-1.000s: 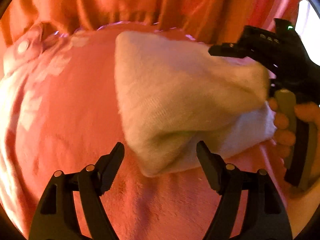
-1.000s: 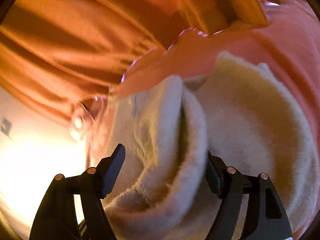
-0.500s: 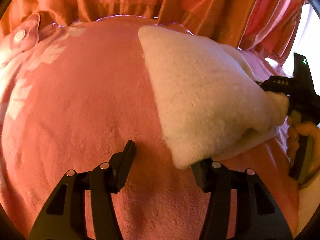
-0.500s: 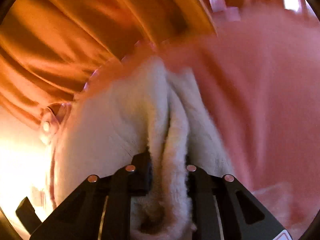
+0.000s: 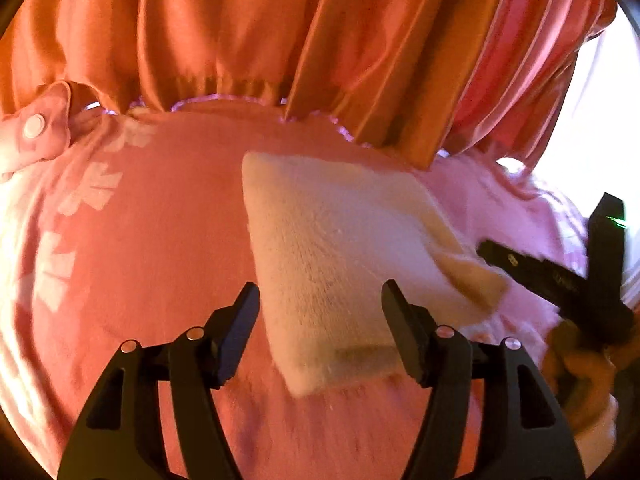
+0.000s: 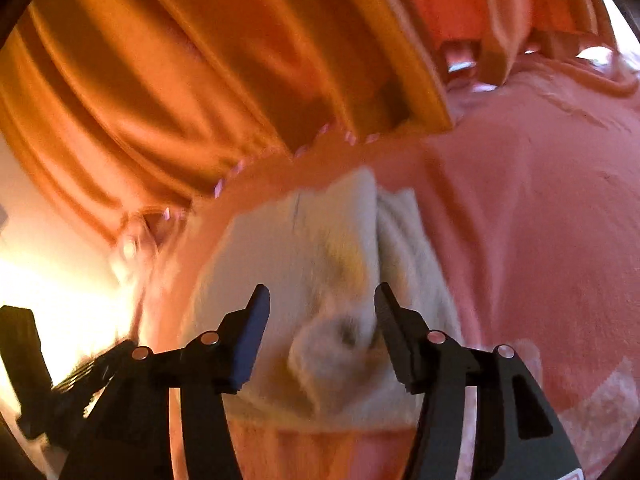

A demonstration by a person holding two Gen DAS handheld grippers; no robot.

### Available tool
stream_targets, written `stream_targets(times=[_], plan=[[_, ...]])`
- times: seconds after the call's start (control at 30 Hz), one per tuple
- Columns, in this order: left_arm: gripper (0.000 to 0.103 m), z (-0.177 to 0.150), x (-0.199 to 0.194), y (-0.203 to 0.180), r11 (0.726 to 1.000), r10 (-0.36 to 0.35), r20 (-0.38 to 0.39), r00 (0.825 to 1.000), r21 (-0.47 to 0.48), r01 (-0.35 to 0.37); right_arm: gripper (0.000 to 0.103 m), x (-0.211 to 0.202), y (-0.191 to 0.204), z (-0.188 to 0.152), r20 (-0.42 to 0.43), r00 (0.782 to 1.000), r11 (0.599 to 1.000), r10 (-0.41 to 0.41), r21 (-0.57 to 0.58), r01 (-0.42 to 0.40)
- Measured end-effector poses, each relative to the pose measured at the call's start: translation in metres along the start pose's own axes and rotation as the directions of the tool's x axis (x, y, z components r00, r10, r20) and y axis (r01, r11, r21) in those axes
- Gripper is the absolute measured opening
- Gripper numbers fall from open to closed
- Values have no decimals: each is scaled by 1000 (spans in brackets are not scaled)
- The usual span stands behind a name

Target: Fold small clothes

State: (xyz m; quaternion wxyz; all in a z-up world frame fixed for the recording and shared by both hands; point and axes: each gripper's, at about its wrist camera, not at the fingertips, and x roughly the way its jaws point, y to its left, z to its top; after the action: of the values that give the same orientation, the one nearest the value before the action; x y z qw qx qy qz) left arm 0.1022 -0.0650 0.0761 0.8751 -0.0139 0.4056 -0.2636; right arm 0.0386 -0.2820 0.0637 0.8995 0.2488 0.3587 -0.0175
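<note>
Releasing the folded cream cloth (image 5: 332, 256) onto the pink blanket (image 5: 160, 240): right gripper (image 6: 322, 312) jaws have just opened, left gripper (image 5: 320, 312) likewise, neither pinching. Next, press it flat or set it aside.

— Where are your grippers?
— Your left gripper (image 5: 320, 316) sits low in frame, jaws just reopened, gripping nothing. Your right gripper (image 6: 322, 316) matches; your hand (image 5: 576, 356) grips its handle at lower right.

Cream fleece garment (image 6: 320, 264), folded, on pink blanket (image 6: 520, 220). Right gripper (image 6: 322, 312) jaws just reopened, astride its near end. Orange curtain (image 6: 180, 60) behind.
</note>
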Motion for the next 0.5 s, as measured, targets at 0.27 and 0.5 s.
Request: stream_targets(times=[0.27,0.5], plan=[[71,-24,42,-6,1000,26,-52,998,14,-26,14,-13,-33,-18,-28,995,993,101,57,-99],[76,-35,58,11,993,-74,-106,992,-95,64,19,15,-58,-30,-131,989,993,73,102,-59]])
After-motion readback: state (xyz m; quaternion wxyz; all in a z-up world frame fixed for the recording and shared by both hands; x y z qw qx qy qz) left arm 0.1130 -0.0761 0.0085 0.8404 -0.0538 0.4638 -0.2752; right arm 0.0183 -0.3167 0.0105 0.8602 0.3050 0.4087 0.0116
